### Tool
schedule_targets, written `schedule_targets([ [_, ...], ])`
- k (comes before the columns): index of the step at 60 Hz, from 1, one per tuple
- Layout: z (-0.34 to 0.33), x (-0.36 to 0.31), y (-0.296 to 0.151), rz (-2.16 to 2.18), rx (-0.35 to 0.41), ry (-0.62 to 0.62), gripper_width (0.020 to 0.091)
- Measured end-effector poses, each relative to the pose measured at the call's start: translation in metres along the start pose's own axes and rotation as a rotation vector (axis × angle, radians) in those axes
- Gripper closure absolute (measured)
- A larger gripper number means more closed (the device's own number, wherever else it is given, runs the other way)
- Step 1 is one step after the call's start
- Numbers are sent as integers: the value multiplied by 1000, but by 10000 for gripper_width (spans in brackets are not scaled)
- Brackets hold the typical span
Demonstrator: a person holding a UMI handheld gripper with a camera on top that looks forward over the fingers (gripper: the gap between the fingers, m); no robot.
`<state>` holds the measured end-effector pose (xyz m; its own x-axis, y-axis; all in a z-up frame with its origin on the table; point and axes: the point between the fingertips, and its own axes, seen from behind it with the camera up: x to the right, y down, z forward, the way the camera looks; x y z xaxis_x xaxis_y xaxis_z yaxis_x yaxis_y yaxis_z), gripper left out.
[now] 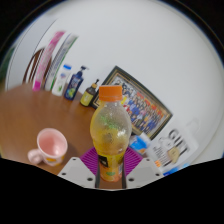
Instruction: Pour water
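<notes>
Bottle (110, 138), orange-capped with yellow liquid, sits clamped upright between the gripper (110, 172) fingers; 1 pink cup (50, 147) stands left on a wooden table (40, 112) near a white wall (150, 45).

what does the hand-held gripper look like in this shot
The hand-held gripper shows two pale grey, angular fingers. Each carries a magenta pad on its inner face, with a fine grid-like texture. No cables, printed markings, hand or sleeve are visible.
</notes>
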<state>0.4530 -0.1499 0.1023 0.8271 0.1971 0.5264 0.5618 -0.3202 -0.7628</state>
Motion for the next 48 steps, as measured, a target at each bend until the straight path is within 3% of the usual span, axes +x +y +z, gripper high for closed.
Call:
schedule_targets([
  [9,21,-21,25,397,-10,-143,810],
  [21,55,-48,72,518,-30,-200,812],
  [33,61,-55,78,612,51,-207,780],
  [40,58,-55,80,646,51,-196,637],
  [44,57,-63,90,659,-16,-218,521],
  [48,53,-72,106,678,-111,-226,291],
])
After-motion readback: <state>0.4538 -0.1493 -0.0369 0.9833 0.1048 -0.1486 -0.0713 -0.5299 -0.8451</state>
